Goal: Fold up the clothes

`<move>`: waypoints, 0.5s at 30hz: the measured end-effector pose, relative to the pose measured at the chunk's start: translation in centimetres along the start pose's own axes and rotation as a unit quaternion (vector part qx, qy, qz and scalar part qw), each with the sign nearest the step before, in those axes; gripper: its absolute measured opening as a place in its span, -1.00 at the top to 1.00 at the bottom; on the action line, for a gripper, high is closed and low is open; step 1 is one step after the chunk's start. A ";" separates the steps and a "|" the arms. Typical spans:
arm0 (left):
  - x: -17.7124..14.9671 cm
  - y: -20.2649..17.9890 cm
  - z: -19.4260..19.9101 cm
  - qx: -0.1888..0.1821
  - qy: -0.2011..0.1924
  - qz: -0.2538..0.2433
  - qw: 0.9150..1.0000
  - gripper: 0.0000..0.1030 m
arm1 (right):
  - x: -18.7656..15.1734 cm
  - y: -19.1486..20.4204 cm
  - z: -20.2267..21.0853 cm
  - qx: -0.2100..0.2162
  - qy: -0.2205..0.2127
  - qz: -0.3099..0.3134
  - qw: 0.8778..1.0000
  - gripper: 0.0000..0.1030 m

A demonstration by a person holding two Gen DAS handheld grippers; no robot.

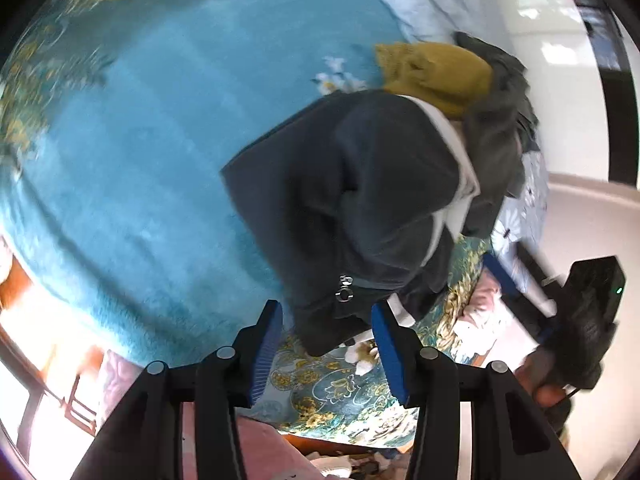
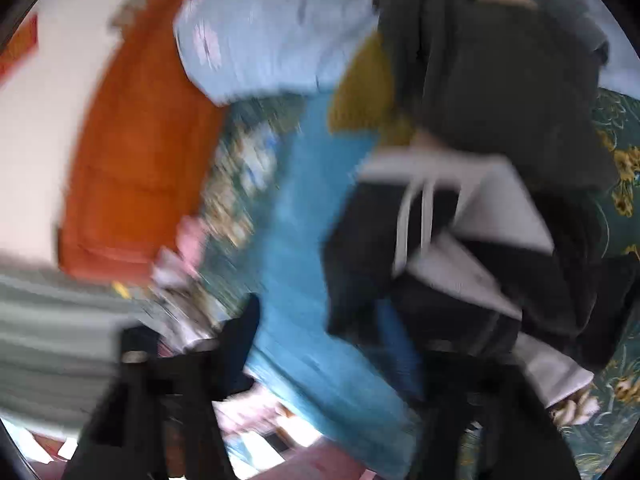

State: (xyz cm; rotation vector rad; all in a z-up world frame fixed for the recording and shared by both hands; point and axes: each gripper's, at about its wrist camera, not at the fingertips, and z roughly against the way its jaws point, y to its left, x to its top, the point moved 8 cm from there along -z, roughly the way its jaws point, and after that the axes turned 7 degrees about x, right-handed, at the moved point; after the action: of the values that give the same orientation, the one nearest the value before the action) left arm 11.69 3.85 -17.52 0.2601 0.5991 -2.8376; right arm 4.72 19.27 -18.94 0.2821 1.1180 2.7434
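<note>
Teal plush blanket (image 1: 132, 184) covers the bed and carries everything else. On it, toward the right side in the left wrist view, lies a dark hooded jacket (image 1: 360, 200) with white lining and a zip pull, bunched into a rough packet, not a neat flat rectangle. Behind it sit a mustard knit garment (image 1: 436, 76) and a dark grey garment (image 1: 500, 132), both crumpled and touching the jacket's far edge. My judgement: 1 piece is partly folded at best, 2 more are not yet folded, so most of the task is left.

Pose next. The left gripper (image 1: 326, 344) points steeply down at the jacket's near hem, its blue pads (image 1: 269, 344) apart on either side of the cloth edge and not pressing it; nothing is held. The right gripper (image 2: 336, 336) shows in its own heavily blurred view angled down beside the jacket, jaws spread with only blanket between them, so it holds nothing either. From the left wrist view its black body (image 1: 588, 312) hangs off the bed's right edge, with a hand (image 1: 548, 380) under it.
</note>
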 end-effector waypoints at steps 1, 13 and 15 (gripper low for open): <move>-0.1 0.7 0.0 -0.001 -0.001 0.008 1.000 0.01 | -1.0 -0.2 -1.4 -0.023 0.020 0.018 0.999 -0.32; -1.3 4.9 -2.1 -0.003 0.006 0.053 0.999 -0.03 | -2.3 -1.8 -12.3 -0.205 0.134 0.131 0.961 -0.20; -1.6 3.8 -3.1 -0.003 0.011 0.030 0.999 -0.05 | -0.6 -2.7 -11.4 -0.195 0.129 0.091 0.968 0.57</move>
State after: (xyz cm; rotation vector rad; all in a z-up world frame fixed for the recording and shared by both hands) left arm 14.56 2.04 -21.39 0.3038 0.5934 -2.7787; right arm 2.83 13.39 -28.92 -0.0303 0.5945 3.1539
